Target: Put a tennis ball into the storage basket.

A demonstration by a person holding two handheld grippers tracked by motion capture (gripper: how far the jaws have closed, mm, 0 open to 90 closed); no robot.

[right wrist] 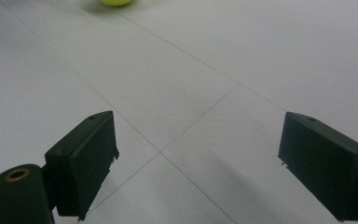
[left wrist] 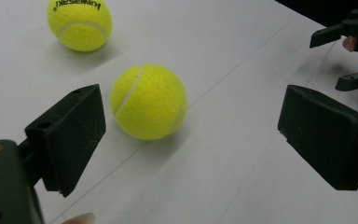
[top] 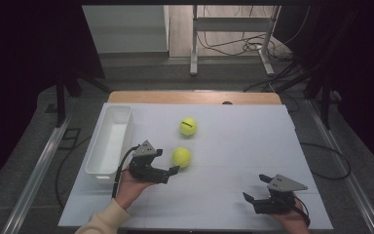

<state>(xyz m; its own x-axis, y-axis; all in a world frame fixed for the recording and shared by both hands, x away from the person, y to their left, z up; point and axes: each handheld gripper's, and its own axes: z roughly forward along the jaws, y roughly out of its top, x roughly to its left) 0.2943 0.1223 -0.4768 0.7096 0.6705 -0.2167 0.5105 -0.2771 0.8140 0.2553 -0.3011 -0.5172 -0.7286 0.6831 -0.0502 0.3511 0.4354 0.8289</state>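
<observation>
Spread, empty left gripper (left wrist: 191, 140) fingers flank a fuzzy yellow-green tennis ball (left wrist: 148, 101) with white seam; right gripper (right wrist: 196, 172) also released.

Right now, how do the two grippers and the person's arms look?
Both grippers are black with two blocky fingers. The left gripper and the right gripper each carry a grey three-cornered plate on top. A black cable trails from the left one. A cream sleeve covers the left forearm. A brass-coloured ring sits beside the fingers in both gripper views.
</observation>
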